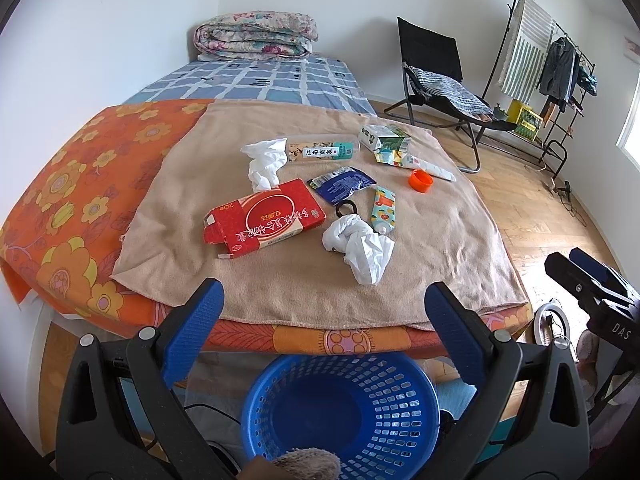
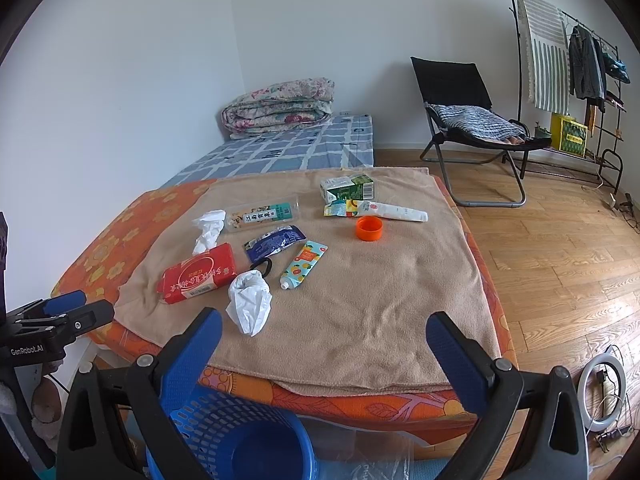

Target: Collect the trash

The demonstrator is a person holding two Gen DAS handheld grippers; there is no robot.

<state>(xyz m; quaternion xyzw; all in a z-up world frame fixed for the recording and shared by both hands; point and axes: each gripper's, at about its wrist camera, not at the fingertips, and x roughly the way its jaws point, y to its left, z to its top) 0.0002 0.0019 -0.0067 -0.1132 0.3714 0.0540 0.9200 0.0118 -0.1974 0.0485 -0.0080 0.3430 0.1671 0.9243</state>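
Trash lies on a tan towel (image 1: 420, 256) on the bed: a red box (image 1: 264, 218) (image 2: 198, 278), two crumpled white tissues (image 1: 360, 246) (image 1: 262, 162) (image 2: 250, 300), a clear labelled tube (image 1: 322, 148) (image 2: 262, 214), a blue wrapper (image 1: 340, 186) (image 2: 274, 242), a patterned tube (image 1: 383, 210) (image 2: 304, 264), an orange cap (image 1: 421, 180) (image 2: 369, 228), a green carton (image 1: 386, 140) (image 2: 347, 188). A blue basket (image 1: 340, 412) (image 2: 240, 440) stands on the floor below the bed's near edge. My left gripper (image 1: 324, 304) and right gripper (image 2: 324, 334) are open and empty, held before the bed.
A folded floral quilt (image 1: 256, 36) lies at the bed's far end. A black folding chair (image 2: 472, 128) and a clothes rack (image 2: 576, 80) stand on the wooden floor to the right. A ring light (image 2: 604, 392) lies on the floor.
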